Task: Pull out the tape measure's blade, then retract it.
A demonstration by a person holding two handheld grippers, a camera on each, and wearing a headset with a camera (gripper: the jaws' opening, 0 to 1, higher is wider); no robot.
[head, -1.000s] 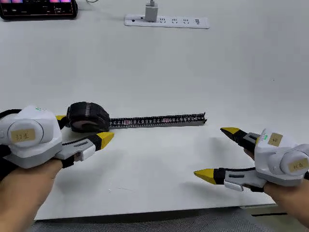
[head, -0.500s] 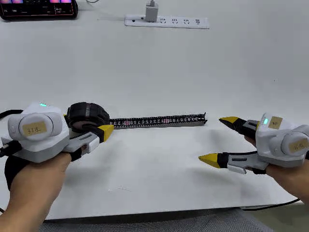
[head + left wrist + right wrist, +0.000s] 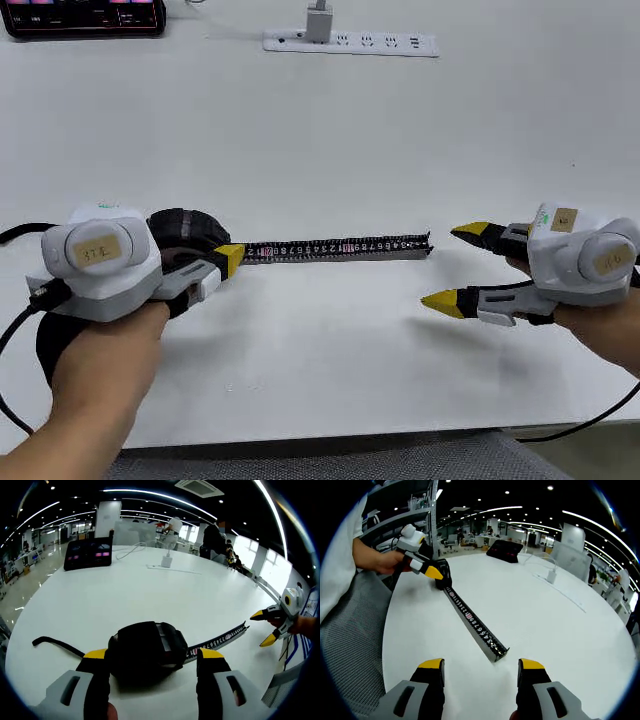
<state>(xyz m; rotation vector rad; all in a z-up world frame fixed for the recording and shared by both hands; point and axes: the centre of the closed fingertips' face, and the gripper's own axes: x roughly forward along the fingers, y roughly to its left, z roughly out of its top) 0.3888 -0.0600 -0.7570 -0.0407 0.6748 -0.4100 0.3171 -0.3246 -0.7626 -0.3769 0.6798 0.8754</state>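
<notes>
Tape measure (image 3: 185, 238) case now sits between the left gripper's (image 3: 154, 654) wide-open fingers; right gripper (image 3: 440, 265) has crept nearer the blade (image 3: 335, 247) tip, fingers spread, holding nothing.

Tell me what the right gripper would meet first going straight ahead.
Probably the tape blade's free end, lying just ahead of the right gripper, roughly centred between its open jaws.
</notes>
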